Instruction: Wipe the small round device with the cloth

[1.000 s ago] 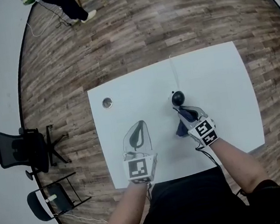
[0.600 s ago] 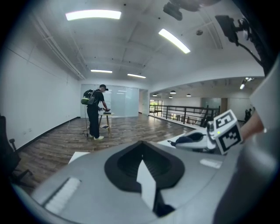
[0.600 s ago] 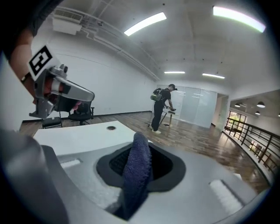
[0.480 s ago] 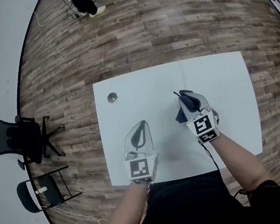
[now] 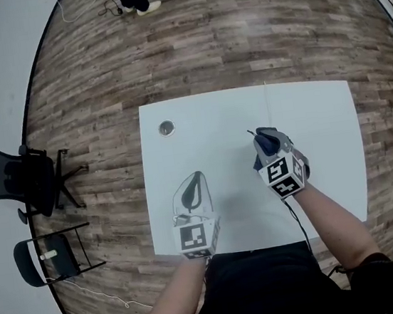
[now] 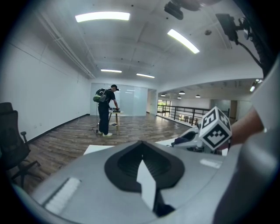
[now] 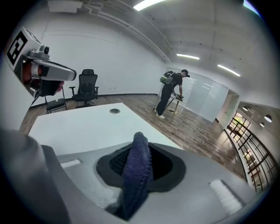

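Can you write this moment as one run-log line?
right gripper: shut on blue cloth | left gripper: shut, empty | both over white table

- Table (image 5: 198, 116): plain white top; one small silver-grey round insert (image 5: 167, 128).
- Floor (image 5: 237, 32): wood planks, mixed brown and grey, streaky grain.
- Cloth (image 7: 136, 170): dark blue, nubbly weave.
- Right gripper (image 7: 140, 142): light grey shell, black ribbed inner faces. Its cube (image 5: 281, 170) is white with black square markers.
- Left gripper (image 6: 142, 151): same grey shell and black inner faces. Its cube (image 5: 195, 236) is also black on white.
- Office chair (image 5: 14, 187): black all over.
- Folding chair (image 5: 48, 258): black, with a pale patch on the seat.
- Walls (image 7: 87, 52): white.
- Railing (image 7: 245, 131): black bars.
- Person (image 6: 106, 111) at the far end: dark clothes, greenish backpack (image 6: 100, 95), pale shoes.
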Motion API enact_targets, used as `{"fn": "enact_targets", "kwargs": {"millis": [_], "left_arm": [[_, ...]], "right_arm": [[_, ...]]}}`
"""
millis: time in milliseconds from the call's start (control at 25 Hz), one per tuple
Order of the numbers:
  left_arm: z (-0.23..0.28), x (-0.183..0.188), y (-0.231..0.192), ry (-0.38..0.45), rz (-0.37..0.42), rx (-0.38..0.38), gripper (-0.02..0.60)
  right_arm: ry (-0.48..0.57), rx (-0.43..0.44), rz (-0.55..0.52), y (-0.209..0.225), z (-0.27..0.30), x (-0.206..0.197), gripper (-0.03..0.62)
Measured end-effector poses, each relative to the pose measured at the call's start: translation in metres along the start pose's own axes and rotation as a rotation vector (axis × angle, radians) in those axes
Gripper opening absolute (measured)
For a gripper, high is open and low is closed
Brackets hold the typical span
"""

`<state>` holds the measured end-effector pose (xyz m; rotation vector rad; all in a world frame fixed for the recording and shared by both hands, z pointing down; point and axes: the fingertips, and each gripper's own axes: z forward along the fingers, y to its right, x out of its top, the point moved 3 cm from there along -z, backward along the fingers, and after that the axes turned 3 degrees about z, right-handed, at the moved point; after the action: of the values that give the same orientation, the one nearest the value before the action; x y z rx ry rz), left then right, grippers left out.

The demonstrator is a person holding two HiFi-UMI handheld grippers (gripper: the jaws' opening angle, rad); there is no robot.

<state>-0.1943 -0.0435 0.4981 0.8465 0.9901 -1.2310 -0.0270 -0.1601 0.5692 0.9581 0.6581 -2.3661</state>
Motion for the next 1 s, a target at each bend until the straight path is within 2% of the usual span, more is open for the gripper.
{"fn": "enact_targets", "kwargs": {"millis": [200, 440, 640, 680, 720, 800, 920, 1000], "left_arm": [[0.002, 0.003, 0.000, 0.017, -0.004, 0.002, 0.006], [0.000, 0.008, 0.001, 0.030, 0.002, 0.000, 0.006], [-0.005, 0.002, -0.006, 0.010, -0.002, 0.015, 0.006], [-0.005, 0.001, -0.007, 0.013, 0.002, 0.017, 0.006], [-0.004, 0.002, -0.007, 0.016, 0.004, 0.017, 0.006], [-0.002, 0.005, -0.007, 0.018, 0.000, 0.013, 0.006], [0.002, 0.015, -0.002, 0.020, 0.006, -0.002, 0.006], [0.003, 0.019, 0.004, 0.026, 0.013, -0.017, 0.006]], "right_arm": [[-0.053, 0.047, -0.022, -0.017, 0.008, -0.002, 0.069], [-0.082, 0.103, 0.013, -0.038, 0.015, -0.020, 0.069], [-0.209, 0.233, 0.202, -0.060, 0.023, -0.074, 0.069], [-0.201, 0.252, 0.234, -0.062, 0.020, -0.081, 0.069], [-0.157, 0.266, 0.255, -0.061, 0.014, -0.080, 0.069], [0.014, 0.255, 0.269, -0.048, -0.006, -0.054, 0.069], [0.264, 0.144, 0.280, -0.001, -0.033, -0.006, 0.069], [0.327, 0.101, 0.295, 0.024, -0.033, 0.006, 0.069]]}}
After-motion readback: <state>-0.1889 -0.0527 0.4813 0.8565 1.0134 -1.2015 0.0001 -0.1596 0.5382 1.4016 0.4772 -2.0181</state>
